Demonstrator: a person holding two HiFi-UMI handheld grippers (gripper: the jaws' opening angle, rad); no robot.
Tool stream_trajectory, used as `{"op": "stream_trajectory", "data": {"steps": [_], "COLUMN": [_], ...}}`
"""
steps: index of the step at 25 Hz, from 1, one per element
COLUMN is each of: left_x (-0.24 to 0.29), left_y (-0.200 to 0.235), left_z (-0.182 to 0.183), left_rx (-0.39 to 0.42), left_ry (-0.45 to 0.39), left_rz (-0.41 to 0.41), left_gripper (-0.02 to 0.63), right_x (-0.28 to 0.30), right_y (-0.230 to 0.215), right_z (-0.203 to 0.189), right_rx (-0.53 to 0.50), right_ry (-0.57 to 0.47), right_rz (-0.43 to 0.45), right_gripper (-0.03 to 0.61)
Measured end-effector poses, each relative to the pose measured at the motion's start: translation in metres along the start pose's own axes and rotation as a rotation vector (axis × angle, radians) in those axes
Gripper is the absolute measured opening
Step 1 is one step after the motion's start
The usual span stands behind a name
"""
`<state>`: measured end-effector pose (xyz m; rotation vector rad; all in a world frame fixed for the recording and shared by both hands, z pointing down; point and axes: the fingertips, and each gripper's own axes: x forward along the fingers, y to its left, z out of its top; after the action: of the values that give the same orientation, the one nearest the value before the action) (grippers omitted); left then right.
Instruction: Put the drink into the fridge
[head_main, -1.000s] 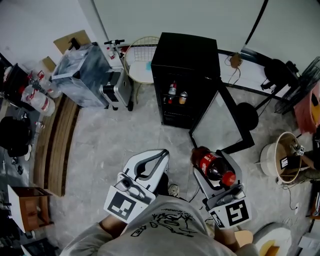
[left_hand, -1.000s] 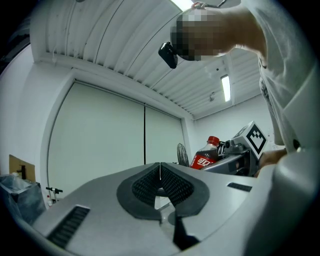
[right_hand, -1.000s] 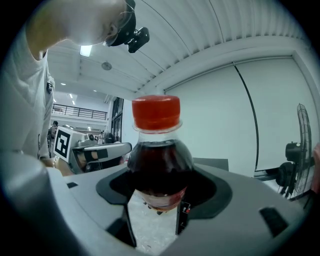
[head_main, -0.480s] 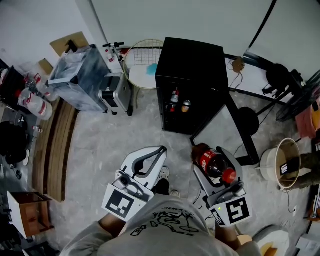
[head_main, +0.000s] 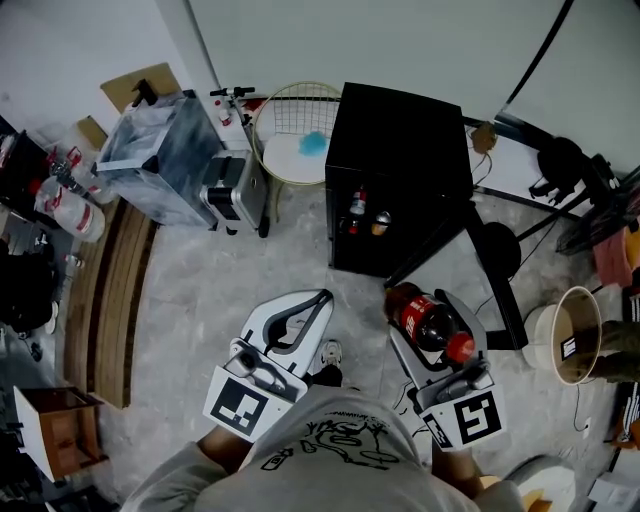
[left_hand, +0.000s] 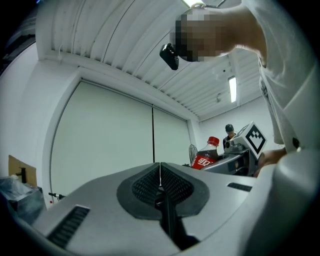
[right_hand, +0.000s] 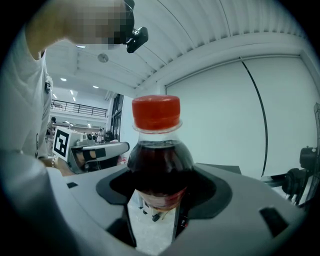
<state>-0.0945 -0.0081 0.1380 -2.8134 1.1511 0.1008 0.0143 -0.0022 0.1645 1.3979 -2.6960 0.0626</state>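
Gripping a red-capped cola bottle (right_hand: 159, 165) in the right gripper (head_main: 420, 318), fingers clenched on its body, pointed its cap back toward the person. Held the left gripper (head_main: 322, 300) just beside it above the floor (head_main: 220, 290), fingers pressed together on nothing. Stood short of the black fridge (head_main: 400, 150), its door (head_main: 500, 300) swung wide and small bottles (head_main: 358, 205) on a shelf inside.

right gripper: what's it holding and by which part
The right gripper holds a cola bottle around its body, below the shoulder; the red cap sticks out.
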Motion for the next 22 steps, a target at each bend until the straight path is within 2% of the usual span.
{"op": "stream_trajectory", "data": {"steps": [10, 22], "left_x": [0.005, 0.031], "left_y": [0.024, 0.010], "left_z": [-0.010, -0.009], "left_rx": [-0.006, 0.002], "left_ry": [0.013, 0.017], "left_rz": [-0.012, -0.003], "left_gripper": [0.021, 0.021], "right_x": [0.024, 0.014], "right_y": [-0.003, -0.032], "right_z": [-0.002, -0.003], "right_rx": [0.008, 0.008], "right_ry": [0.006, 0.005], "right_rz": [-0.021, -0.020], "right_gripper": [0.308, 0.308]}}
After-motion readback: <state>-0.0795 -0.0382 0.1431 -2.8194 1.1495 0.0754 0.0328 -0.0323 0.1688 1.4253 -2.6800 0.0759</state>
